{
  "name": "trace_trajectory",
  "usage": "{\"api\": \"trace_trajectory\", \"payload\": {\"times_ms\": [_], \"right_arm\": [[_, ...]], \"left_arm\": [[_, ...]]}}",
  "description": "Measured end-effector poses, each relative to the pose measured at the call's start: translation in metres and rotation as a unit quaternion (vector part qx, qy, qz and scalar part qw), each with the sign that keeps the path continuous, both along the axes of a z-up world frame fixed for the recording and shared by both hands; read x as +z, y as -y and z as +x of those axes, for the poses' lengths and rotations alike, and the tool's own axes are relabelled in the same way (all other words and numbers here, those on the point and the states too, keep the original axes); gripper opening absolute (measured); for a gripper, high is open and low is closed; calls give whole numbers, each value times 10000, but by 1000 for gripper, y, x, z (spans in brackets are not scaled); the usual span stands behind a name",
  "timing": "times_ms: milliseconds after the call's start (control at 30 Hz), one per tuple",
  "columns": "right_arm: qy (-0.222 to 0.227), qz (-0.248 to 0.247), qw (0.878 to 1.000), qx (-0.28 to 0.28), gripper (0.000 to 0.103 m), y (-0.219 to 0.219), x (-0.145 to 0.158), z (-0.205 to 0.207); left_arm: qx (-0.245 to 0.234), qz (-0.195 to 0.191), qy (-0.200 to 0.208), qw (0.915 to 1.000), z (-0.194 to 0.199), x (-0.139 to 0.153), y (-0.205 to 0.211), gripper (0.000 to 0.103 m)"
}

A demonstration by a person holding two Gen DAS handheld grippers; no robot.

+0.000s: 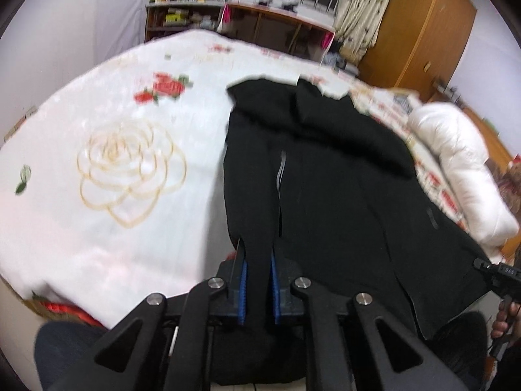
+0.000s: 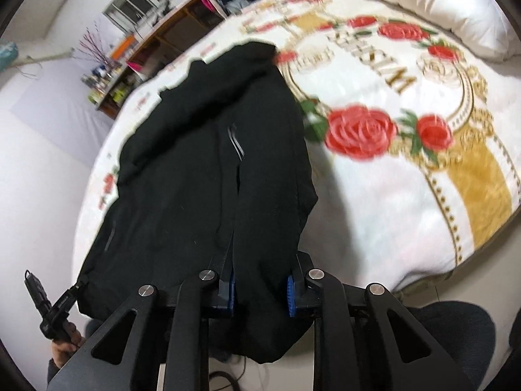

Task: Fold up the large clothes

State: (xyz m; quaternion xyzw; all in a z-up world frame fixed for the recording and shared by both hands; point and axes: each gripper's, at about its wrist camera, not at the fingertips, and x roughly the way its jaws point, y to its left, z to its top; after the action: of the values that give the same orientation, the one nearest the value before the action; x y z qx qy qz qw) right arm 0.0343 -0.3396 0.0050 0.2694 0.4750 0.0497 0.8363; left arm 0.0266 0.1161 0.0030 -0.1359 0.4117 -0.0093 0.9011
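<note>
The black jacket [image 1: 325, 169] lies spread on the rose-patterned blanket [image 1: 123, 150] of the bed, its near hem pinched by both the left tool [image 1: 258, 288] and right tool [image 2: 260, 293].

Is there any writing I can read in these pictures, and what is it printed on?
"WISHES": gold letters, seen upside down, on the flowered blanket, inside the ring of roses.
Small text below that word on the blanket: too blurred to read.
Labels on the shelf items: too small to read.
The black jacket: no readable text.
</note>
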Motion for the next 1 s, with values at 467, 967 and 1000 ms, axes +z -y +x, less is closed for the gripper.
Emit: {"api": "trace_trajectory", "payload": {"times_ms": [467, 967, 1000], "right_arm": [[896, 224, 9957, -86, 21, 5, 75, 52], [1254, 145, 9920, -77, 20, -1, 128, 176], [1244, 137, 9921, -84, 20, -2, 128, 188]], "left_arm": [[236, -494, 997, 9935, 57, 81, -22, 11], [240, -243, 1494, 9882, 185, 138, -19, 7], [246, -225, 1496, 9882, 196, 139, -19, 7]]}}
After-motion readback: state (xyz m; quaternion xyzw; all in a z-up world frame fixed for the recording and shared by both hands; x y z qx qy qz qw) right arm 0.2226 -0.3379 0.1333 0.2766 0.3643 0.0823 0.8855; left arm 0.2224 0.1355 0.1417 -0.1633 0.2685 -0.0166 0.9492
